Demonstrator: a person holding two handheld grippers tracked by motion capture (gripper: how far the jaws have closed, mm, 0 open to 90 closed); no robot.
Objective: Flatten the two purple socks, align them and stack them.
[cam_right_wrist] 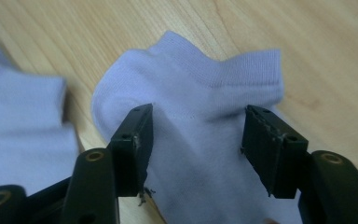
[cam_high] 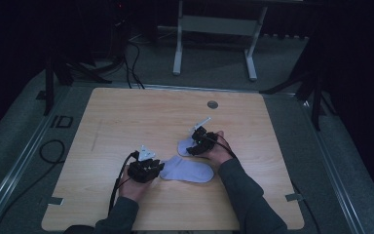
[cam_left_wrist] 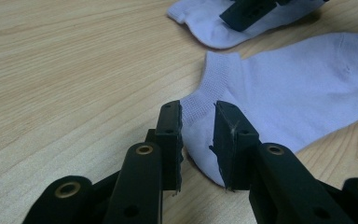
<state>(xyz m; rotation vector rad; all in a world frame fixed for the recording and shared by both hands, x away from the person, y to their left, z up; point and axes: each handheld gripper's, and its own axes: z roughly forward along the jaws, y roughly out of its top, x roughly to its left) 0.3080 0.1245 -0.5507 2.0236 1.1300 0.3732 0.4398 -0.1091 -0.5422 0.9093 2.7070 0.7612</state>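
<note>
The left gripper point(cam_left_wrist: 198, 140) has its jaws slightly parted astride the cuff edge of the near sock point(cam_left_wrist: 298, 88), gripping nothing yet; it should bite deep on the ribbed band before closing. The right gripper point(cam_right_wrist: 196, 149) hangs spread wide over the far sock point(cam_right_wrist: 200, 93), whose cuff lies just ahead. Both forearms reach in low, angled toward each other.

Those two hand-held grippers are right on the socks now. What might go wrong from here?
The left hand-held gripper straddles just the cuff edge of the near pale lilac ankle sock; a thin bite there might slip free when lifted. The right hand-held gripper stands wide over the far pale lilac ankle sock; closing could bunch the fabric or catch one layer. The socks lie close together on the light wooden table, so dragging one may shift the other.
</note>
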